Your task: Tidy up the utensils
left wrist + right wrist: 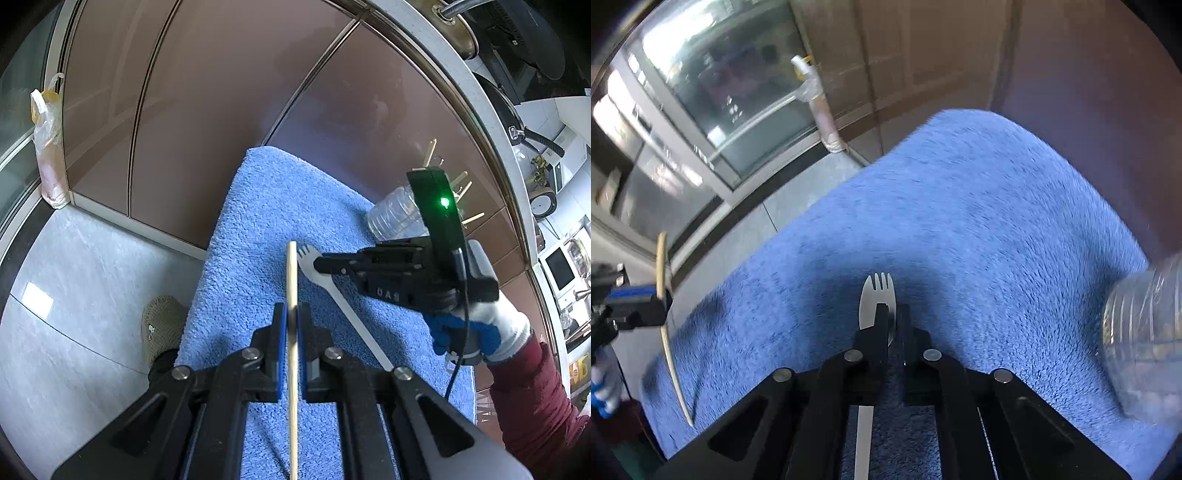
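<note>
Spork [877, 299]: silver, short tines, pinched by right gripper [894, 317] fingers; left gripper [292, 317] fingers pinch pale chopstick [292, 280].

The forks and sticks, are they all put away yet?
Some are: wooden sticks already poke out of the clear bottle. Right now the left claw is shut on one more stick, and the right claw is shut on the spork over the blue towel. Both remain outside the bottle.

Daylit, fisheye-warped edges; right wrist view motion-blurred; window glare.
</note>
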Available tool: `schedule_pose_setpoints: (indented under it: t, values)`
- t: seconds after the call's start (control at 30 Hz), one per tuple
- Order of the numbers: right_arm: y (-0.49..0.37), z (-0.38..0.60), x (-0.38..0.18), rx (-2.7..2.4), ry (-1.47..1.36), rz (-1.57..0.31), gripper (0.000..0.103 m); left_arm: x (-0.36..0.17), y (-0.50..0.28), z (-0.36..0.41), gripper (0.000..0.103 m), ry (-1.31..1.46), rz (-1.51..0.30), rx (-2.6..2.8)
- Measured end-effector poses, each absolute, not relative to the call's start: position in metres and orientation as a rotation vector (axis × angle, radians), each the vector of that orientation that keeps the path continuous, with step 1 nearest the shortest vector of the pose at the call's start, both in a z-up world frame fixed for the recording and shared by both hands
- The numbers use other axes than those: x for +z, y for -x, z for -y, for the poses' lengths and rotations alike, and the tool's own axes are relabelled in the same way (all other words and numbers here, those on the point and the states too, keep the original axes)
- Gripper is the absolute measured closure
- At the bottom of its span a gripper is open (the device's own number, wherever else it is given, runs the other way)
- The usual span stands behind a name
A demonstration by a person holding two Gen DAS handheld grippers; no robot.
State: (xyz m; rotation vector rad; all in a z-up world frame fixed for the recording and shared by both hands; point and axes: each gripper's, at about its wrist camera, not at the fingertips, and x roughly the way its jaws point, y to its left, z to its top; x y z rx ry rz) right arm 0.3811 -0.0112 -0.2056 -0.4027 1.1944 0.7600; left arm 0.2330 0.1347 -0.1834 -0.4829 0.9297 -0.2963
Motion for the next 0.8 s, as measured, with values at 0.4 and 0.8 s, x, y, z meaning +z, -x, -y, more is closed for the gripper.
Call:
schedule_pose_setpoints:
  t: [0.4,0.8]
  values:
    - [-0.359,-0.013,-0.196,0.850,0.546,-1.222,0.097,-0.185,-0.231,-0.141,0.098,0.507,-0.924,-0.292]
    - [-0.343,-0.013,-0.192,0.839,0.593,-1.196,0.063,-0.187,-0.228,-0.151,0.098,0.530,-0.919,-0.291]
